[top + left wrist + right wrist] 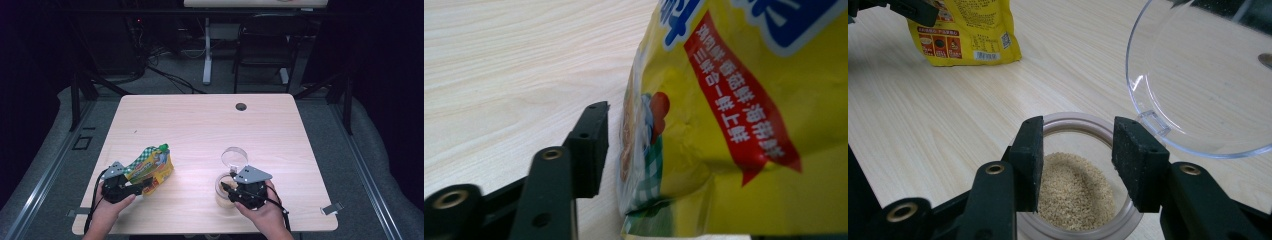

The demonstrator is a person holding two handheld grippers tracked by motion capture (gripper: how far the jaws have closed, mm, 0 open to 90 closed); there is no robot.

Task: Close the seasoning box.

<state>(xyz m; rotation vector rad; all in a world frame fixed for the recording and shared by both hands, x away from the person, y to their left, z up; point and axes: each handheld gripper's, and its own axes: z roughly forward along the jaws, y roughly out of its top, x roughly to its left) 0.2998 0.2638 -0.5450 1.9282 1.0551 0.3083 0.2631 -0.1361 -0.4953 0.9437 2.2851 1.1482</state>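
On the pale wooden counter point(200, 125), a yellow pouch point(152, 167) with a green checked top stands tilted at the near left. The left gripper point(137, 186) sits just beside the pouch's near lower edge, held by the person's left hand point(107, 210). In the left gripper view one black finger point(591, 145) stands just clear of the pouch's side, a thin strip of counter showing between them; the pouch's yellow face with its red banner lies to the right of that finger. The left fingers are released, and the pouch rests on the counter by itself.

At the near right, a round jar point(1083, 200) with a pinkish rim holds tan granules point(1075, 192). Its clear hinged lid point(1198, 75) is swung back on the far side. The right gripper point(1078, 160) is held by the right hand point(267, 212), and its fingers straddle the jar's mouth from the near side, spread apart; whether their pads press the rim cannot be told. Pouch and jar stand well apart.
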